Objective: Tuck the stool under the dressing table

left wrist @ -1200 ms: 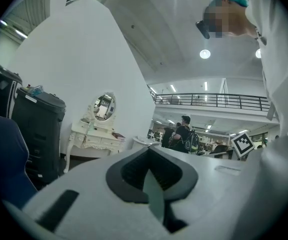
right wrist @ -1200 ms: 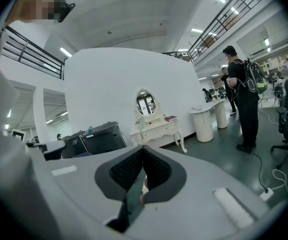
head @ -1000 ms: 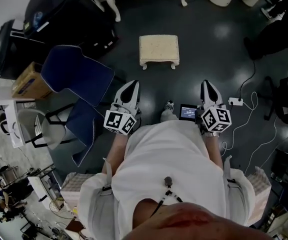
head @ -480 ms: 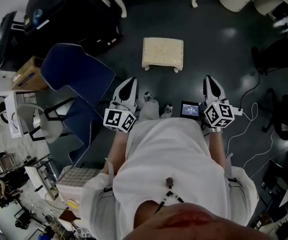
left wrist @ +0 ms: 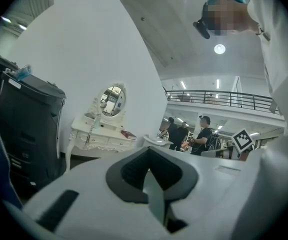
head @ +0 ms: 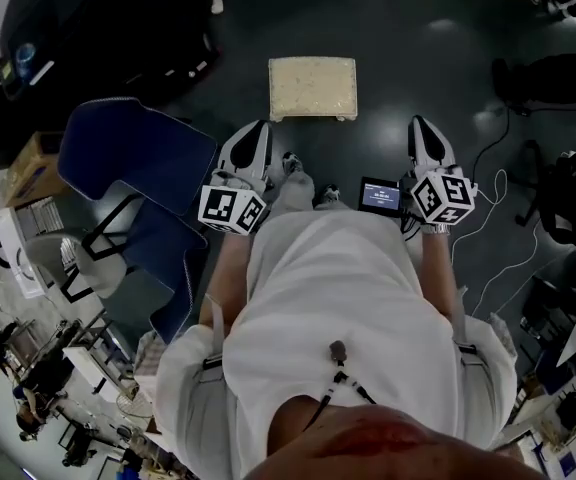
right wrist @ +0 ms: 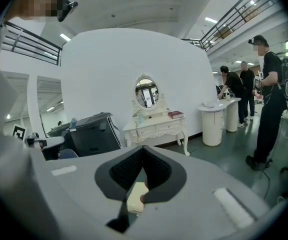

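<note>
On the dark floor ahead of the person, the stool (head: pixel 313 87) stood free, a cream padded top on short white legs, touched by neither gripper. Its long side ran from left to right across the head view, so it showed the person a broad edge. The left gripper (head: pixel 256 130) and the right gripper (head: pixel 420 128) were both held out forward, one on each side of the body. The stool lay beyond their tips and between them, clearly closer to the left one, while the right one was well apart from it. Both pairs of jaws were pressed together with nothing held. Through the small gap under the right jaws a piece of the cream top could be seen, but it was farther off on the floor, not gripped. The dressing table (left wrist: pixel 102 137), white with an oval mirror, stood against the wall behind the stool; the head view caught only bits of its legs at the top edge. A blue chair (head: pixel 133 163) was beside the left gripper. I judge that the approach was not finished, and the coming push should meet the near broad edge and send the stool straight toward the table.
</note>
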A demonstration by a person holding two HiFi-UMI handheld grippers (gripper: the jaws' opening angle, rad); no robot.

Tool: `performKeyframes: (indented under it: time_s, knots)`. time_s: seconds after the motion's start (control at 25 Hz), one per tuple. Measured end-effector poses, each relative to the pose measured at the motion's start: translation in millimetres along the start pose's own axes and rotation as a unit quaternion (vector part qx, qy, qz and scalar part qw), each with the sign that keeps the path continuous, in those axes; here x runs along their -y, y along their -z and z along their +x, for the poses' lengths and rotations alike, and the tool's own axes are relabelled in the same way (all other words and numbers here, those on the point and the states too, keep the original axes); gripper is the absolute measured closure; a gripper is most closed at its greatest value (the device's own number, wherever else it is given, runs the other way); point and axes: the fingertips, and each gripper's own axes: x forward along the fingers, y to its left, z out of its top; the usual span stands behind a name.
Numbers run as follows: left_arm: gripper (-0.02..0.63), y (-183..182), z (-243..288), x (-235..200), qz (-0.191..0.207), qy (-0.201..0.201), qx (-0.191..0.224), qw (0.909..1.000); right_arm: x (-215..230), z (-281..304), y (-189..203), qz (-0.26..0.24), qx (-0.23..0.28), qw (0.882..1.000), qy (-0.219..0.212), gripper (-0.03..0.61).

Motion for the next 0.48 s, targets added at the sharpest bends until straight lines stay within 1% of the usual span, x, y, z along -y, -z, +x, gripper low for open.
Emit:
performKeyframes:
  time_s: [0.16, 0.28, 0.36, 0.44, 0.48]
  knots:
    - [0.606, -2, 26, -23, -0.001, 0.024, -0.013, 0.9996, 8, 23, -14, -0.012, 0.006, 1.0, 0.021, 0.569]
    - [0.606, 6, 45, -43, -0.007, 0.039, -0.031, 0.9987, 16, 41, -14, -0.001, 0.004, 1.0, 0.029, 0.569]
    - [0.605, 17, 55, -53, -0.015, 0.042, -0.047, 0.9979, 25, 54, -7, 0.015, -0.005, 0.999, 0.03, 0.568]
    - [0.57, 35, 66, -65, -0.023, 0.04, -0.066, 0.9967, 38, 69, 5, 0.027, -0.016, 0.999, 0.033, 0.566]
    - [0.564, 46, 72, -72, -0.027, 0.038, -0.076, 0.996, 45, 77, 11, 0.029, -0.021, 0.999, 0.035, 0.566]
